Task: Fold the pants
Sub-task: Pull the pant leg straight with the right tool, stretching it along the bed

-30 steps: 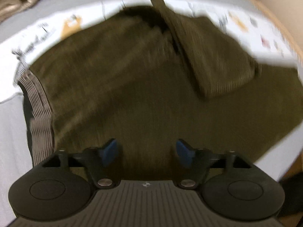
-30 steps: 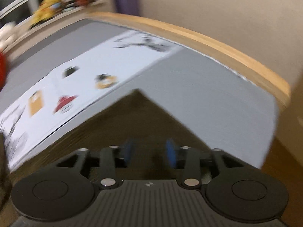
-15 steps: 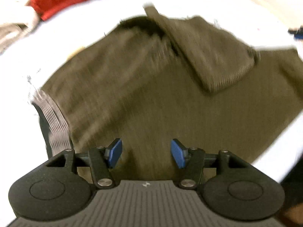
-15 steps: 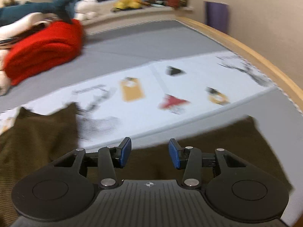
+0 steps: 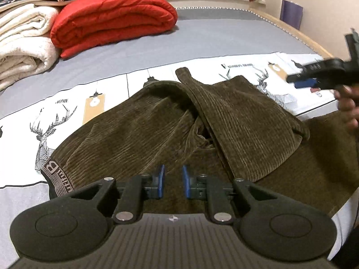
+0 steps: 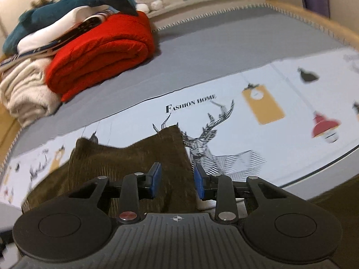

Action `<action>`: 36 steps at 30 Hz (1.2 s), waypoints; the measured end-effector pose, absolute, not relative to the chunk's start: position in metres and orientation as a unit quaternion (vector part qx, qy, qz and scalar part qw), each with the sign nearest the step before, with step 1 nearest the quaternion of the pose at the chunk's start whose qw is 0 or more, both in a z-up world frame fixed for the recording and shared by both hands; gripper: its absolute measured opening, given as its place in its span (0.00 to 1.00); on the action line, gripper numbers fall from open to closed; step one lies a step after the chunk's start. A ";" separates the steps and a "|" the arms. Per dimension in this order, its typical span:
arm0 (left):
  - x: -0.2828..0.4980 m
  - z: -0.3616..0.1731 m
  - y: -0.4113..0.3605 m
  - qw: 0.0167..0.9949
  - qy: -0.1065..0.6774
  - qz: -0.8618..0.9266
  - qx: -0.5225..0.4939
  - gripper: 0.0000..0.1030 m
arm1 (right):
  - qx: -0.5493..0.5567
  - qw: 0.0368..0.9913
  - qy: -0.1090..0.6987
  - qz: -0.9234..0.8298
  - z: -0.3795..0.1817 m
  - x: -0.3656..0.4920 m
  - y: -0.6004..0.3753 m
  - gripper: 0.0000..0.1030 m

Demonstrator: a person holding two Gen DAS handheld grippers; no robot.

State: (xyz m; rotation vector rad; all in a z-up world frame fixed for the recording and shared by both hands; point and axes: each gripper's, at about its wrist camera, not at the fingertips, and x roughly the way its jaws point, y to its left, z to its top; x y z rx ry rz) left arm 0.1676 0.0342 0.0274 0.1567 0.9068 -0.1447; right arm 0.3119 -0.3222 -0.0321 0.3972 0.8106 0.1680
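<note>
Olive-brown corduroy pants lie spread on the bed, with one leg folded back across them; the striped waistband is at the left. My left gripper hovers over the near part of the pants. Its jaws are closing to a narrow gap, and nothing is pinched between the blue pads. My right gripper hangs over the folded leg's end, jaws closing with cloth below them but not gripped. In the left wrist view the right gripper shows blurred at the right edge.
A folded red blanket and cream blankets are stacked at the far left of the bed. The white printed sheet band crosses the grey sheet. A wooden bed edge runs along the right. A hand holds the right gripper.
The left gripper has lifted and tilted up, and its pads have drawn close together. The right gripper has swung left from the bed's wooden edge to over the folded leg, jaws narrower.
</note>
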 end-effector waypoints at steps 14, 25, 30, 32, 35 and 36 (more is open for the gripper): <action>0.188 0.011 0.032 0.884 0.456 -0.068 0.077 0.19 | 0.265 0.846 0.451 0.103 -0.119 0.399 -0.323 0.39; 0.211 0.001 0.014 0.880 0.459 -0.081 0.089 0.20 | 0.187 0.876 0.408 0.180 -0.086 0.403 -0.296 0.10; 0.221 0.002 0.010 0.883 0.452 -0.098 0.080 0.20 | 0.324 0.905 0.266 0.073 -0.040 0.378 -0.383 0.10; 0.224 0.003 0.006 0.885 0.447 -0.112 0.073 0.20 | 0.390 0.888 0.213 -0.122 -0.045 0.355 -0.439 0.10; 0.229 0.001 -0.003 0.885 0.440 -0.133 0.069 0.20 | 0.443 0.816 0.237 -0.286 -0.084 0.329 -0.505 0.10; 0.231 -0.002 -0.007 0.885 0.438 -0.140 0.070 0.20 | 0.456 0.803 0.254 -0.286 -0.099 0.327 -0.520 0.10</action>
